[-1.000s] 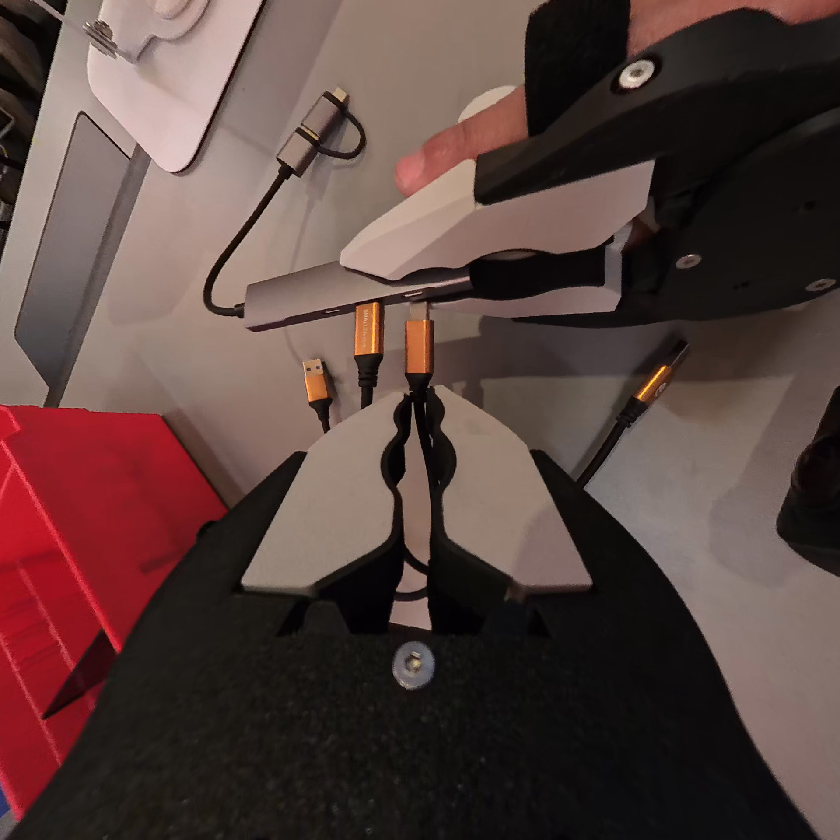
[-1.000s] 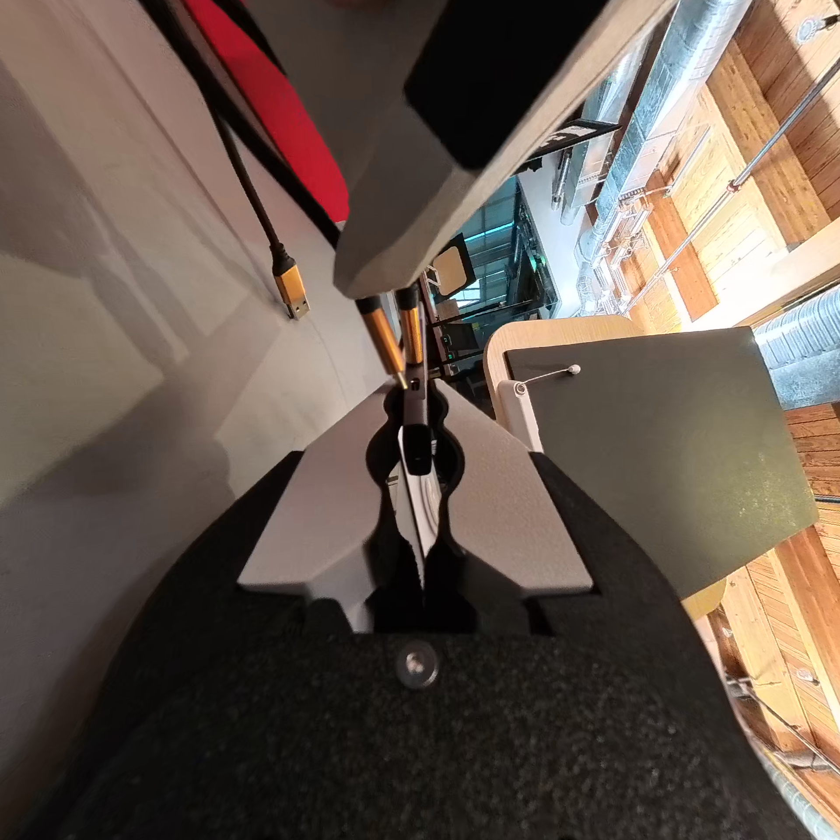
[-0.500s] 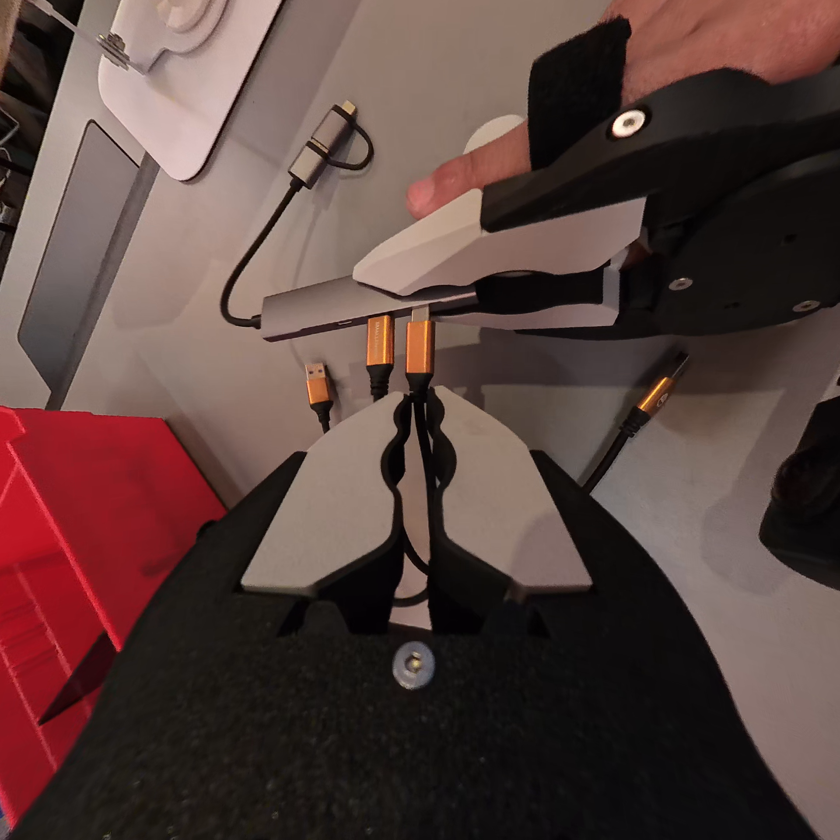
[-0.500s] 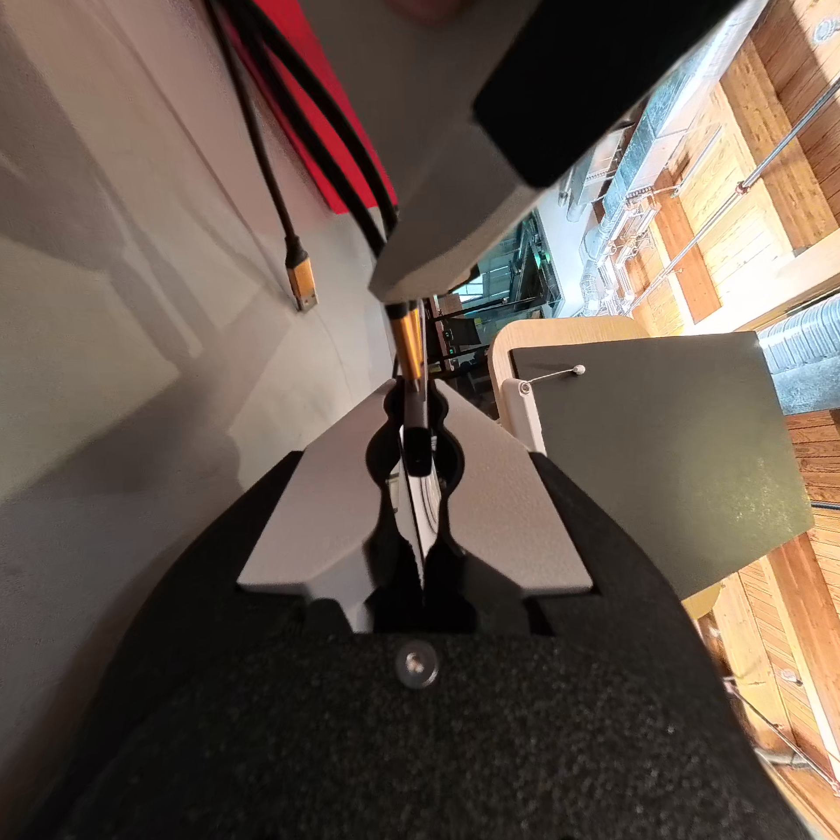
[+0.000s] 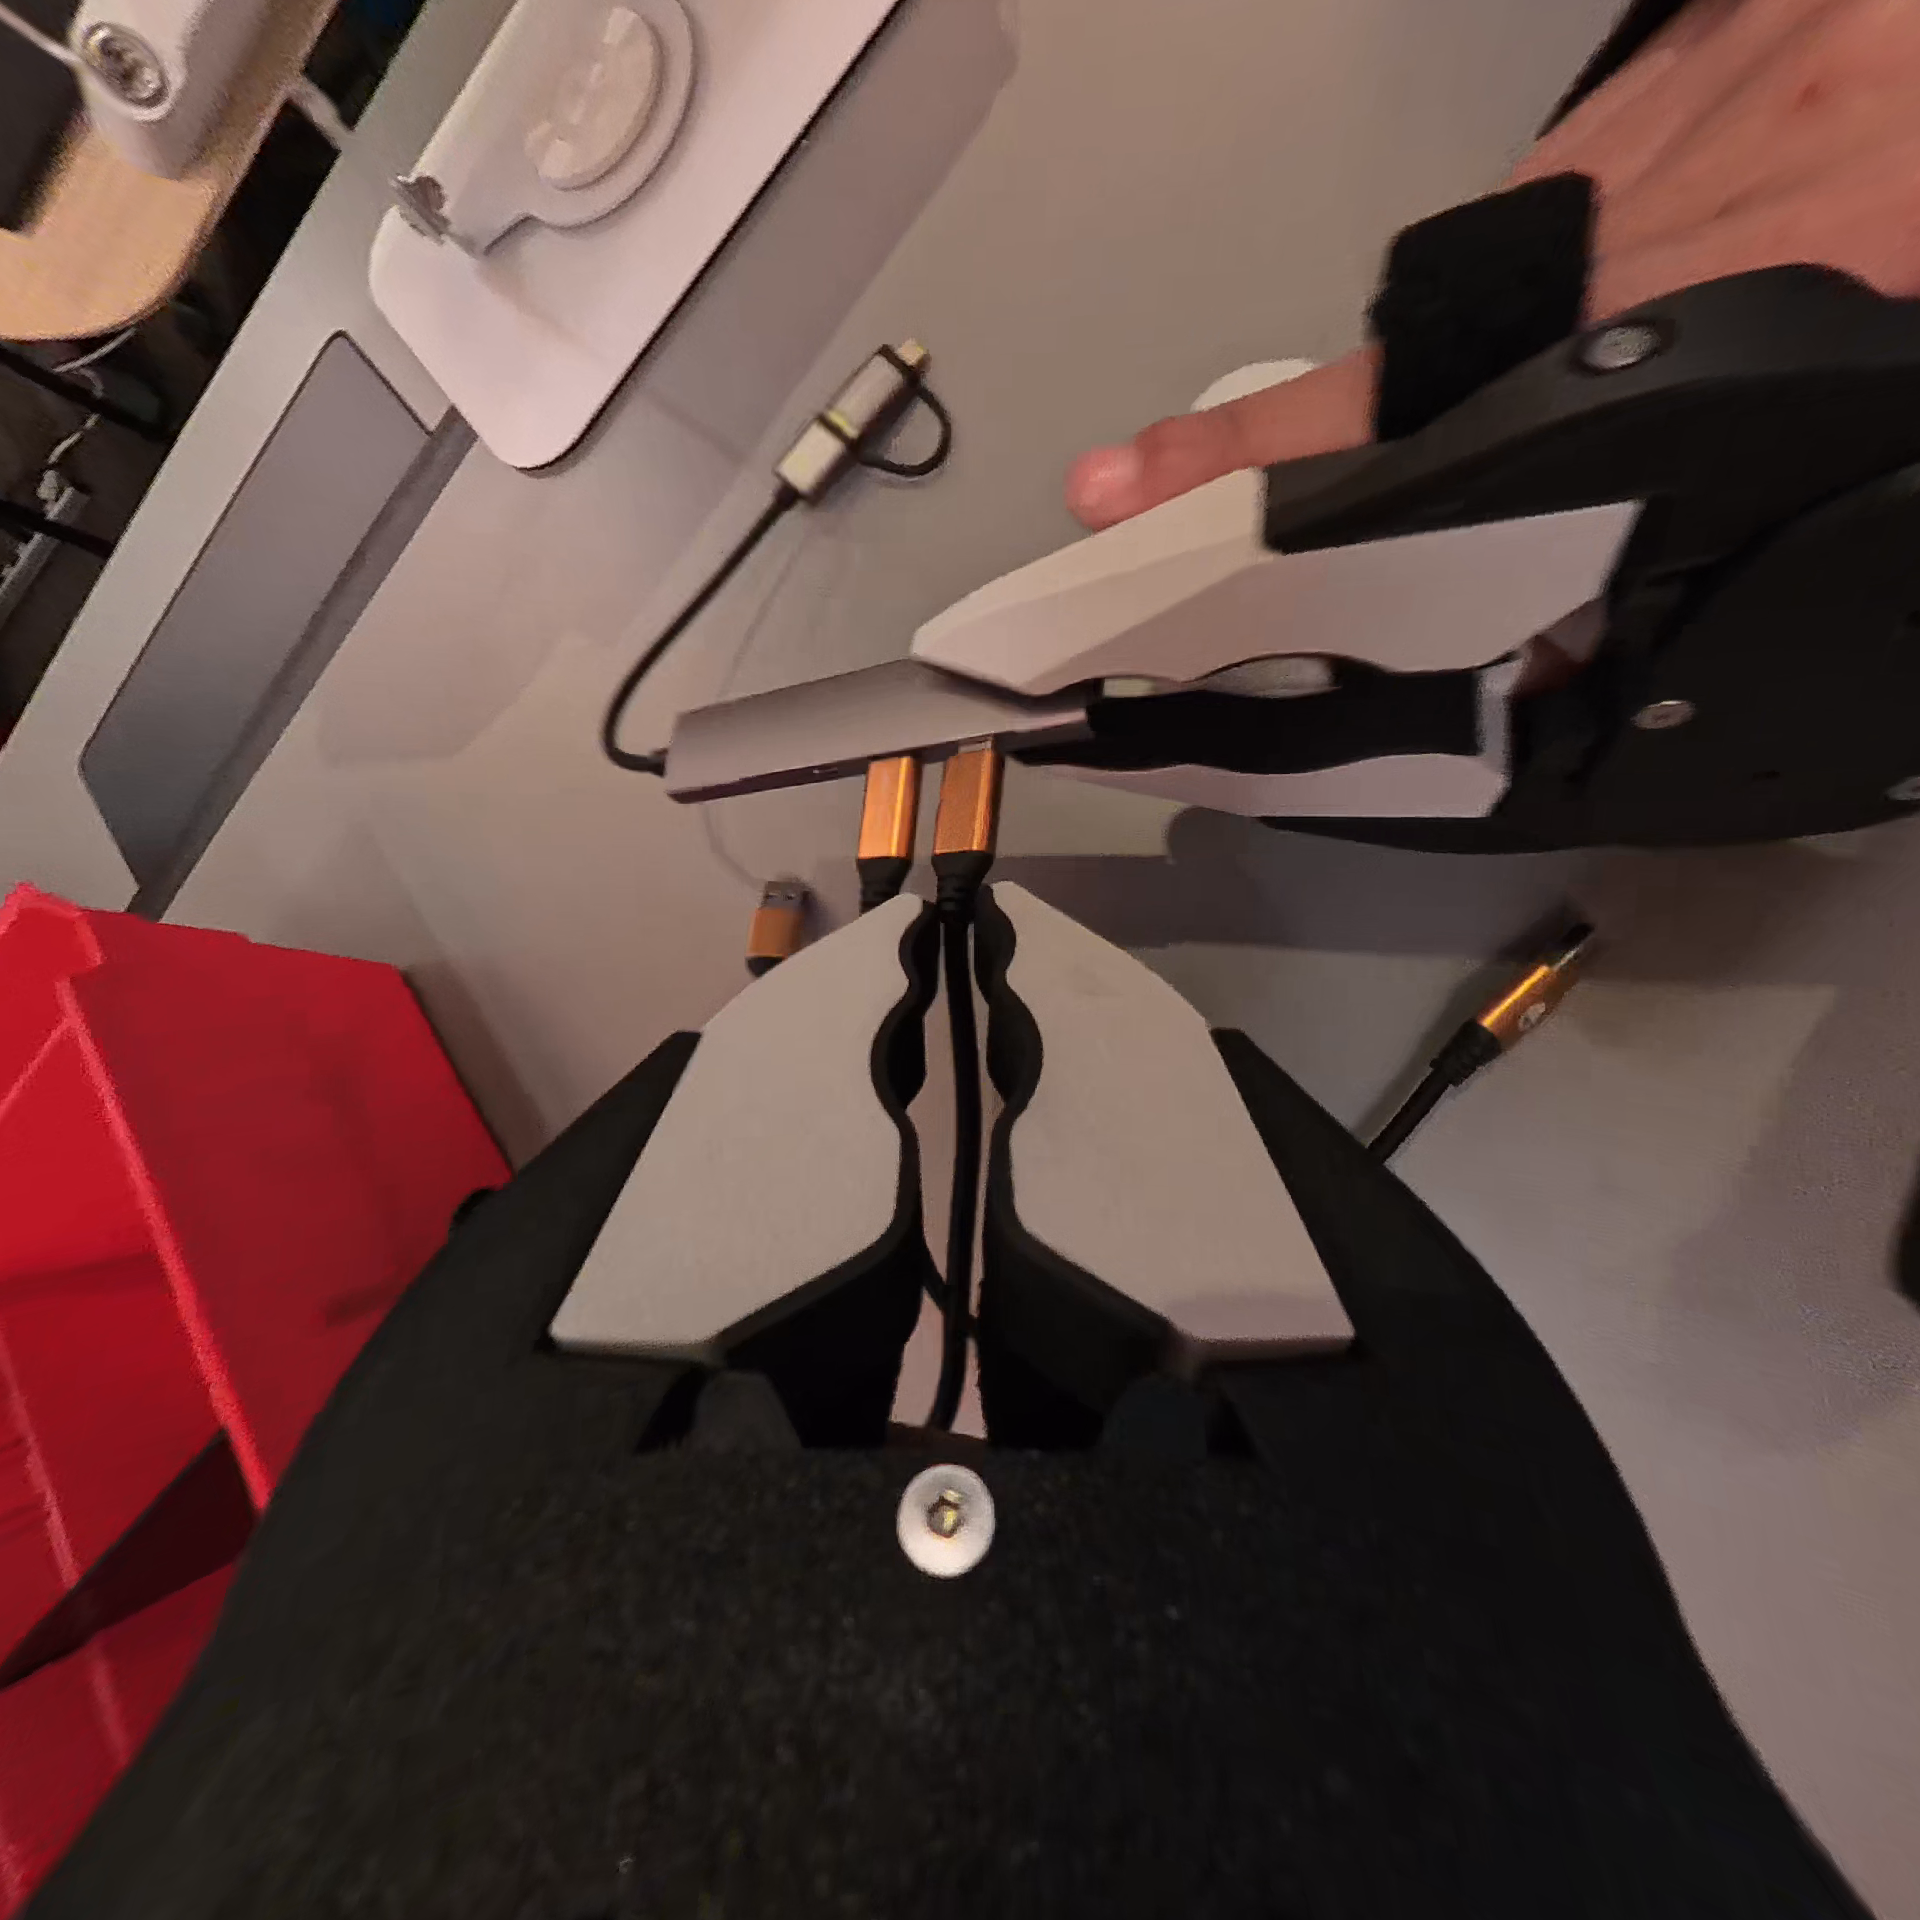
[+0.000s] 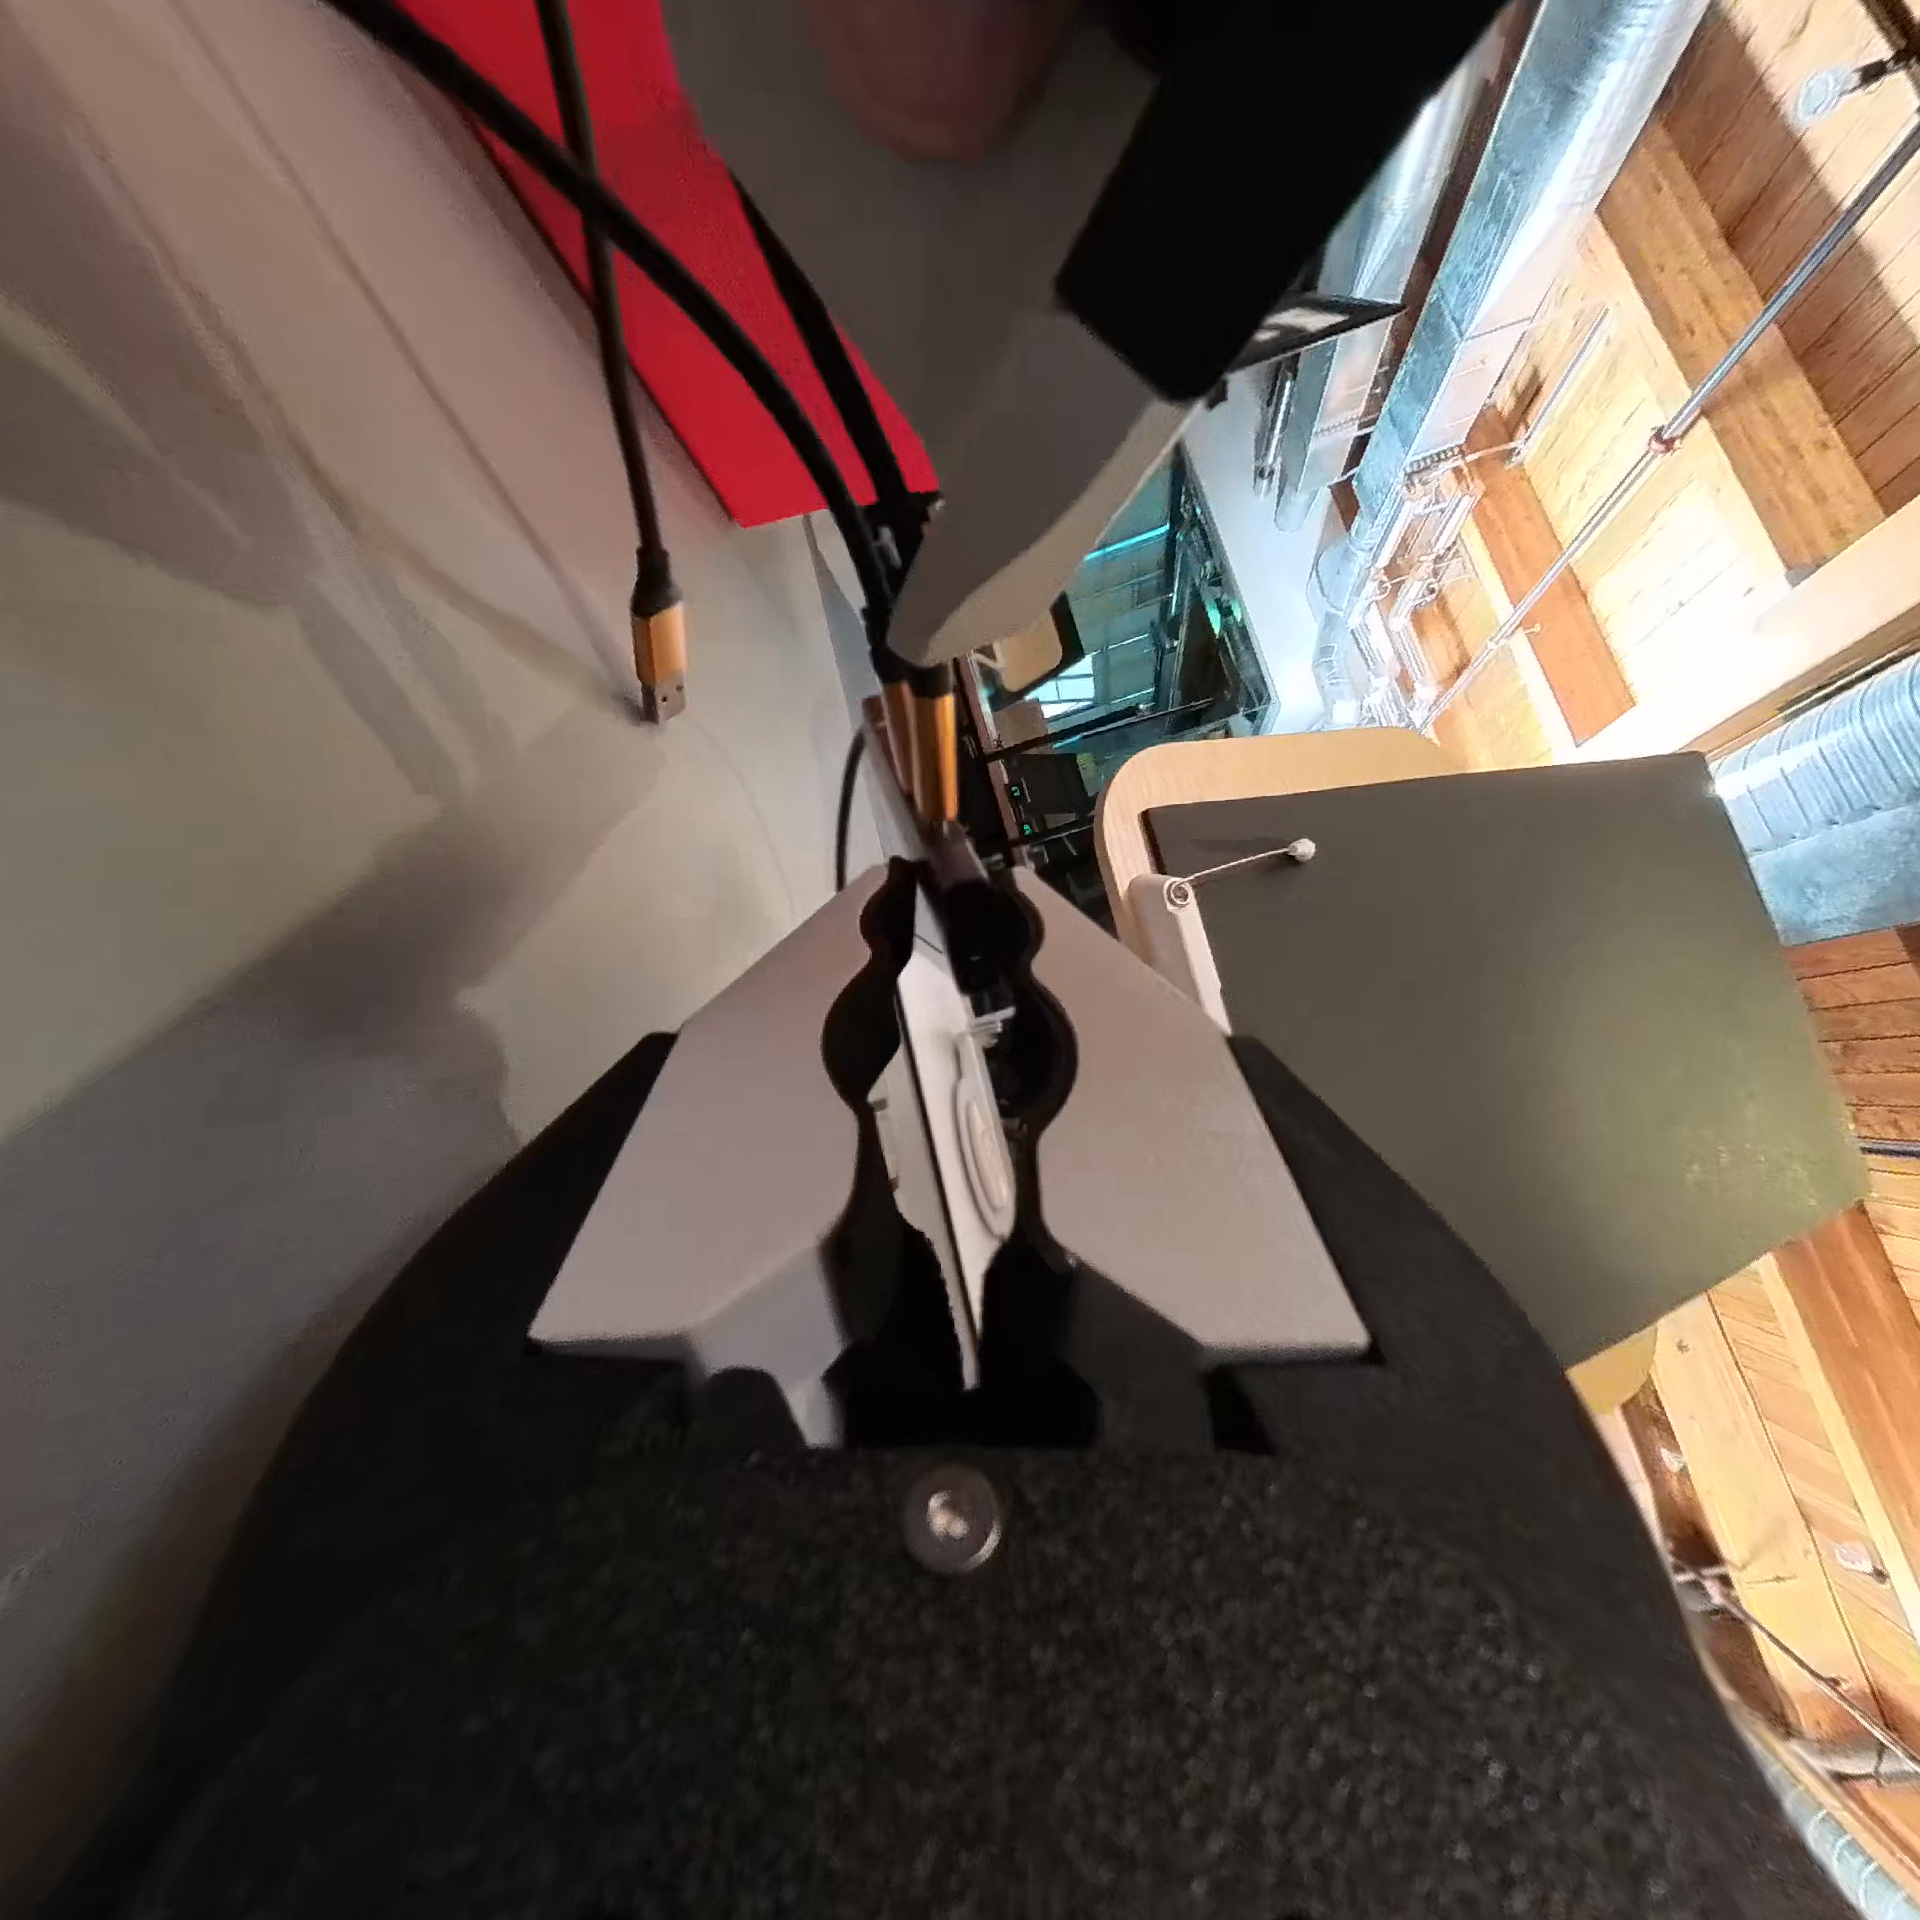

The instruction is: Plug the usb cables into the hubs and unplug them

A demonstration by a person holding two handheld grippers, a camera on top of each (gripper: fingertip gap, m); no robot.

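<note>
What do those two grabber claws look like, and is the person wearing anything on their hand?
Both are alike. The left gripper has a rough black body, a silver screw in the middle, and two pale grey pointed fingers with wavy black inner edges. The right gripper matches it, also with grey fingers. The person's hand has a black fabric strap across it.

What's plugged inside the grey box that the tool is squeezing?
Two orange plugs sit side by side in the grey hub. Their metal tips are hidden inside. The right tool covers the hub's other end.
</note>
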